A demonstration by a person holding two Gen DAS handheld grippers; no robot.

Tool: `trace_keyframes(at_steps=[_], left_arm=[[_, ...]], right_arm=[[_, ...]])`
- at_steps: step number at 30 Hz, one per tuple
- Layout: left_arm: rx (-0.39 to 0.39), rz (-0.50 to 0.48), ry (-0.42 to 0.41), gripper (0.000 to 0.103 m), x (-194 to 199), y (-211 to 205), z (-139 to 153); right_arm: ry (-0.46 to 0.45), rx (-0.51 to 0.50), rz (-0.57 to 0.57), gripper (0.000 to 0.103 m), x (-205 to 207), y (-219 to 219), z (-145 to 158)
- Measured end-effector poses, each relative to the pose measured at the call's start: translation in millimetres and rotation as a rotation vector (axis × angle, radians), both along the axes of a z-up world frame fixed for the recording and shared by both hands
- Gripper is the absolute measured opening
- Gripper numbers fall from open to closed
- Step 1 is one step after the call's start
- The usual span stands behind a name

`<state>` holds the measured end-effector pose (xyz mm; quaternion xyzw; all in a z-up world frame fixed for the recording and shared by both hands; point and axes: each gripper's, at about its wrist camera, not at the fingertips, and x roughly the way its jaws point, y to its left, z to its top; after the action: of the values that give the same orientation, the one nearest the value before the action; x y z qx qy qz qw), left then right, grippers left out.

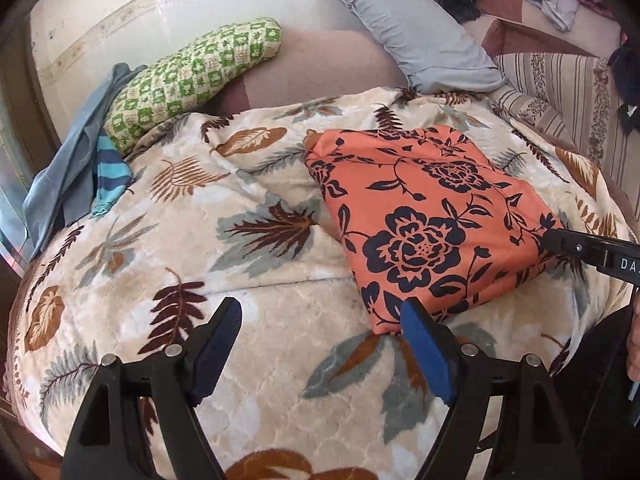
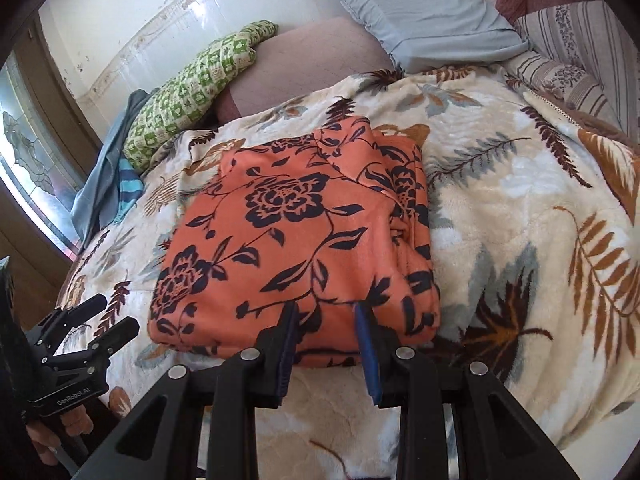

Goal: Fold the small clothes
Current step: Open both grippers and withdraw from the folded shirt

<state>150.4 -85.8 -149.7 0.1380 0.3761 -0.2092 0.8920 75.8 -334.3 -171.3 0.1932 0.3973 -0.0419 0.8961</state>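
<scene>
An orange garment with dark blue flowers (image 1: pixel 432 216) lies folded into a thick rectangle on the leaf-patterned blanket (image 1: pixel 256 320). It also shows in the right wrist view (image 2: pixel 296 248). My left gripper (image 1: pixel 320 316) is open and empty; its right finger (image 1: pixel 428 352) sits at the garment's near corner. My right gripper (image 2: pixel 326 312) is open, its blue pads at the garment's near edge with nothing pinched. The right gripper's tip shows in the left wrist view (image 1: pixel 560 242) at the garment's right edge. The left gripper shows in the right wrist view (image 2: pixel 104 320), open, left of the garment.
A green checked pillow (image 1: pixel 192 80) and blue cloths (image 1: pixel 80 176) lie at the far left. A grey pillow (image 1: pixel 416 36) leans against the wall behind. Striped bedding (image 1: pixel 568 88) and more clothes (image 1: pixel 552 4) lie at the far right. A window (image 2: pixel 24 168) is at the left.
</scene>
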Motion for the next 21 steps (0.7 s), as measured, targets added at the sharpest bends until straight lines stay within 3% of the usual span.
trace_keyframes(at_steps=[4,7,13,21], left_arm=[[0.009,0.016,-0.059,0.089,-21,11,20],[0.038,0.041,-0.097,0.089,-29,15,30],[0.018,0.093,-0.14,0.089,-36,21,50],[0.042,0.121,-0.187,0.089,-43,14,66]], right_arm=[[-0.025,-0.087,0.059,0.032,-10,29,19],[-0.06,-0.107,0.086,0.032,-18,40,35],[-0.155,-0.125,0.083,0.032,-33,47,59],[-0.189,-0.113,0.056,0.032,-42,38,48]])
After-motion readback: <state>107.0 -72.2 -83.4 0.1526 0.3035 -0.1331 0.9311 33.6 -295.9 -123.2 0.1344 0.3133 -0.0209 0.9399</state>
